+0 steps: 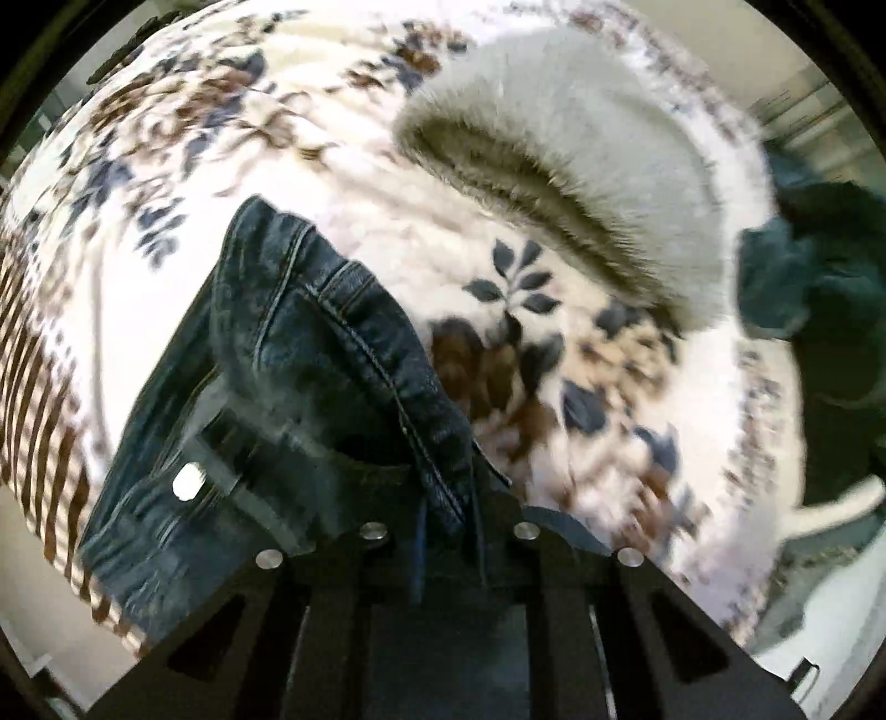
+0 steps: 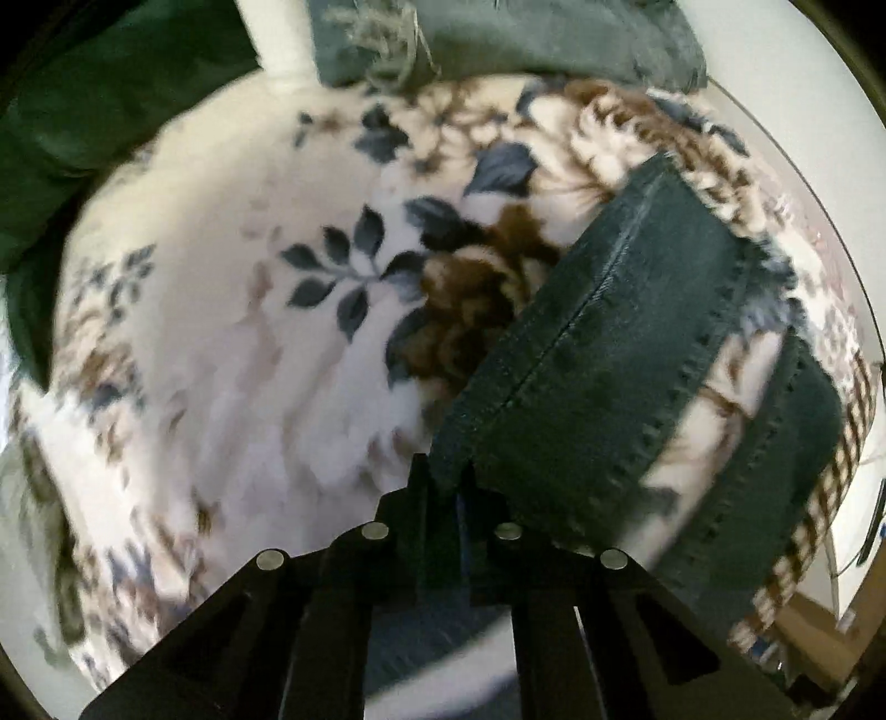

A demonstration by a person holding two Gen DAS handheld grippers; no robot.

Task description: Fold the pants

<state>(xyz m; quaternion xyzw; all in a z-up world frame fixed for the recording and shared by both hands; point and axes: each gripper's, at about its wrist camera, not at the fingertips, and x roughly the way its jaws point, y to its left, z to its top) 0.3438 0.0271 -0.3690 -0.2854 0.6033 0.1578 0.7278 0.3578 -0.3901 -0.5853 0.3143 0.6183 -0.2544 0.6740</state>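
The pants are dark blue jeans. In the left wrist view their waistband end point(image 1: 310, 343) with a metal button hangs bunched from my left gripper point(image 1: 448, 498), which is shut on the denim above a floral blanket point(image 1: 183, 155). In the right wrist view my right gripper point(image 2: 446, 487) is shut on the hem of a jeans leg point(image 2: 603, 343), which stretches up and to the right over the blanket point(image 2: 221, 343). A second leg hem point(image 2: 775, 459) lies further right.
A grey fur-trimmed pillow point(image 1: 581, 149) lies on the blanket ahead of the left gripper. A dark green cloth point(image 1: 819, 266) sits at the right edge and also shows at the top left of the right wrist view point(image 2: 111, 94). A grey cushion point(image 2: 498, 33) lies beyond.
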